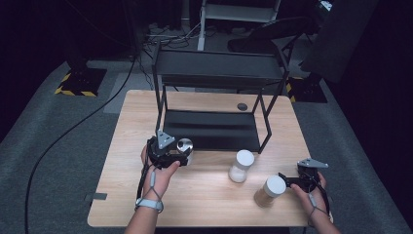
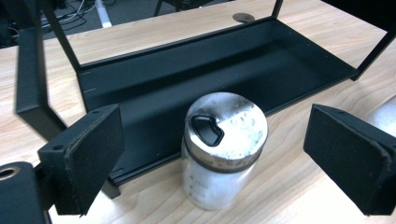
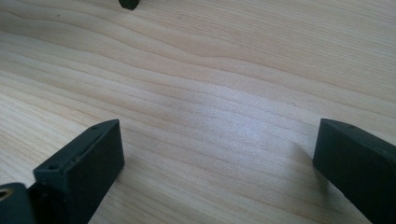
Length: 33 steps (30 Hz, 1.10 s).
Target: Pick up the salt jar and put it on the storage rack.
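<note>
- Reaching for a clear glass shaker with a speckled brushed-metal lid (image 2: pixel 224 149), the left gripper (image 1: pixel 171 152) has its two black padded jaws spread wide on either side of it, neither pad touching the glass.
- That shaker stands upright on the pale wooden table (image 1: pixel 204 195), just in front of the lower tray of the black metal two-tier rack (image 1: pixel 214 127), close to the rack's front left leg.
- Judging by this, the step in hand is the approach before a grasp: the jaws bracket the shaker but have not closed.
- Next, the left gripper likely needs to sink a little so the pads meet the glass body below the metal lid, then close squarely; a grip high on the lid could slip or tip the jar.
- With the rack's leg so near, the left jaw has little room, so the closing should stay clear of the frame.
- The right gripper (image 1: pixel 291 182) rests low near the table's right front corner, jaws apart over bare wood and holding nothing.
- A white-capped jar of tan powder (image 1: pixel 269 191) stands just beside it, and a second white-lidded jar of pale contents (image 1: pixel 241 166) stands between the two hands; both look untouched and are probably waiting their turn.
</note>
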{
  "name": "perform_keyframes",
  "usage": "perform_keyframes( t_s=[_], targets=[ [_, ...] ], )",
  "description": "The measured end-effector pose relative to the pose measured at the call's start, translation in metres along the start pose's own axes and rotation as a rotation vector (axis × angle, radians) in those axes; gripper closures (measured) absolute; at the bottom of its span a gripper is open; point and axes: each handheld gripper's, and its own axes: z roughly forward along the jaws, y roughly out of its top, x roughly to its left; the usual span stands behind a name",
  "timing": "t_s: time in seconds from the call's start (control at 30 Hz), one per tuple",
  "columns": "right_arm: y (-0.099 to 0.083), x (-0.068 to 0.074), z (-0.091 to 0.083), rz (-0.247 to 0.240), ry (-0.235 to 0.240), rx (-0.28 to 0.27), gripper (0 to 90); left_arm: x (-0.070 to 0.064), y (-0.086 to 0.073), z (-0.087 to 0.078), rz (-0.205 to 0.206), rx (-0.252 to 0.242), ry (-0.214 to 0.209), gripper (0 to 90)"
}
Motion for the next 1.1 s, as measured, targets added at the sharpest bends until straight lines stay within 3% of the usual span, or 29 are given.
perform_keyframes(
  t_s=[0.63, 0.93, 1.1],
  targets=[
    [0.000, 0.000, 0.000, -0.001, 0.002, 0.000, 1.8, 0.003, -0.006, 0.033, -0.025, -0.025, -0.032, 5.8],
    [0.000, -0.001, 0.000, -0.005, 0.005, 0.000, 1.8, 0.002, -0.013, 0.049, -0.033, 0.010, -0.028, 6.7],
    [0.000, -0.002, 0.000, -0.007, 0.007, 0.000, 1.9, -0.001, -0.016, 0.056, -0.014, 0.047, -0.023, 8.8]
  ],
)
